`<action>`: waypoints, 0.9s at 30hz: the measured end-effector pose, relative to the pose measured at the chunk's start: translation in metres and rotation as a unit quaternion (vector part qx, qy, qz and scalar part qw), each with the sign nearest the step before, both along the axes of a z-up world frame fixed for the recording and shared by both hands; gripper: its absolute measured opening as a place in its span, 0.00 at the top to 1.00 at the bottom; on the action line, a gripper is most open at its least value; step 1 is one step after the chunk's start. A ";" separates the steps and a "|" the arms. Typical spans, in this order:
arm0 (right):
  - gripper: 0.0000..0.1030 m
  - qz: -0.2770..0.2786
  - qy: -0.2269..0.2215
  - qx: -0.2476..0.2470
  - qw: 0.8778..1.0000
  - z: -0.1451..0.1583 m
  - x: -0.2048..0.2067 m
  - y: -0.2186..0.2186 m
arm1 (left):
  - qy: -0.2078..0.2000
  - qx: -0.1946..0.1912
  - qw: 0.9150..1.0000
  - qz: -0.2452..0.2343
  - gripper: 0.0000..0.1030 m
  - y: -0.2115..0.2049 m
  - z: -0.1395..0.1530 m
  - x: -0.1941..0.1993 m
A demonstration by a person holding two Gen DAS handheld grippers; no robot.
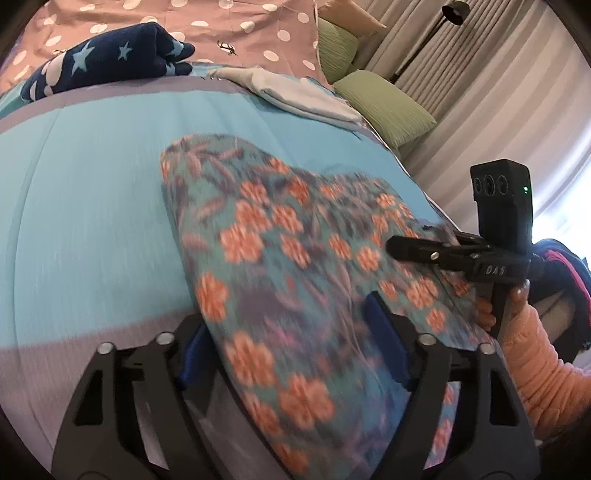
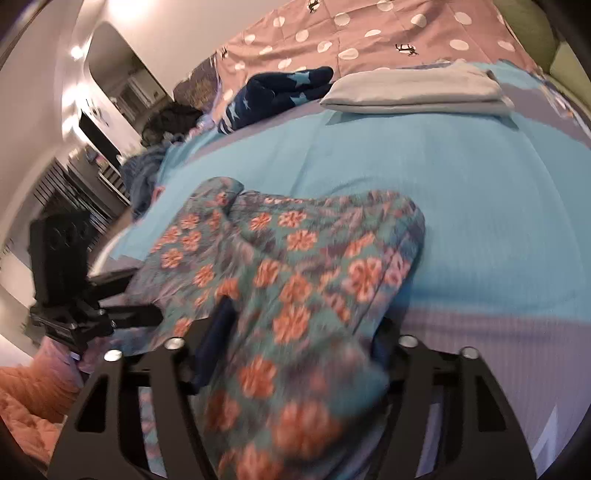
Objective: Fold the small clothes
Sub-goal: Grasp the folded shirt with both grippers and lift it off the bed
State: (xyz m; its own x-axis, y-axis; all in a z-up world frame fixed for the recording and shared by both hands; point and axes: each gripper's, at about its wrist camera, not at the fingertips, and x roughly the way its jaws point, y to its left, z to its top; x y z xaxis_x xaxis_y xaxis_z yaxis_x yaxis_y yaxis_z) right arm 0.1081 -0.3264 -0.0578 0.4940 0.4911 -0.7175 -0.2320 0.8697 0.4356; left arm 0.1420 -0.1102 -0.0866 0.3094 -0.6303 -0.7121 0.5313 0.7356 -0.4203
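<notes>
Floral garment (image 1: pixel 295 258) lies on the blue sheet (image 1: pixel 92 203) of the bed, bunched and partly doubled over; thin woven cloth, teal ground with orange blossoms and purplish leaves. Edges soft and rounded, blurred in both views.

My left gripper (image 1: pixel 291 339): black plastic frame, blue pads (image 1: pixel 384 332). The garment runs between the jaws; the pads stand apart with cloth filling the gap. Whether they press on it I cannot tell.

My right gripper (image 2: pixel 295 343): same build, one blue pad (image 2: pixel 218 332) showing at the cloth's left side, the other mostly hidden under a fold. Cloth heaps up between the jaws; grip cannot be told either.

From the left view, the right gripper sits at the garment's far right edge, my hand (image 1: pixel 517 302) on its handle, quilted orange sleeve (image 1: pixel 546 373).

Far side of the bed: navy star-print bundle (image 1: pixel 110 59), plush-looking; flat grey folded piece (image 2: pixel 417 92); dotted mauve cover (image 1: pixel 258 29); ribbed green pillows (image 1: pixel 388 103).
</notes>
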 end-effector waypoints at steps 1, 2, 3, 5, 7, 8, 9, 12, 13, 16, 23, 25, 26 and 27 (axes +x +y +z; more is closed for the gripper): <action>0.51 -0.002 0.002 -0.008 1.000 0.000 0.003 0.002 | -0.001 0.002 1.000 0.007 0.40 -0.001 0.000 0.004; 0.56 -0.004 0.003 -0.013 1.000 0.000 0.005 0.003 | -0.003 0.006 1.000 0.015 0.57 -0.001 0.000 0.007; 0.67 -0.005 0.005 -0.014 1.000 0.000 0.005 0.004 | -0.003 0.009 1.000 0.019 0.65 0.000 0.000 0.010; 0.81 -0.014 0.009 0.000 1.000 0.001 0.002 0.005 | -0.001 0.009 1.000 0.029 0.80 0.002 0.002 0.010; 0.84 -0.029 0.000 0.008 1.000 0.007 -0.006 0.005 | -0.022 0.014 0.999 0.036 0.85 0.001 0.011 0.002; 0.85 -0.036 -0.013 0.012 0.999 0.014 -0.012 0.005 | -0.037 0.019 0.998 0.036 0.86 0.000 0.017 -0.004; 0.85 -0.041 -0.025 0.014 0.999 0.020 -0.017 0.006 | -0.060 0.025 0.997 0.036 0.86 -0.003 0.027 -0.011; 0.85 -0.054 -0.091 -0.010 0.994 0.054 -0.043 0.014 | -0.118 0.032 0.992 0.033 0.87 -0.006 0.058 -0.033; 0.85 -0.057 -0.113 -0.022 0.992 0.066 -0.051 0.017 | -0.134 0.031 0.990 0.031 0.87 -0.006 0.069 -0.040; 0.85 -0.072 -0.176 -0.047 0.981 0.101 -0.077 0.020 | -0.184 0.024 0.982 0.025 0.87 -0.007 0.102 -0.059; 0.86 -0.126 -0.269 -0.073 0.952 0.171 -0.089 -0.001 | -0.258 0.002 0.966 0.004 0.88 -0.029 0.175 -0.061; 0.86 -0.144 -0.284 -0.079 0.945 0.190 -0.080 -0.012 | -0.278 -0.001 0.961 0.005 0.88 -0.046 0.200 -0.044; 0.86 -0.152 -0.294 -0.088 0.940 0.201 -0.072 -0.016 | -0.283 -0.001 0.959 0.006 0.89 -0.052 0.208 -0.039; 0.86 -0.158 -0.300 -0.097 0.936 0.209 -0.067 -0.019 | -0.290 0.000 0.957 0.005 0.88 -0.061 0.220 -0.031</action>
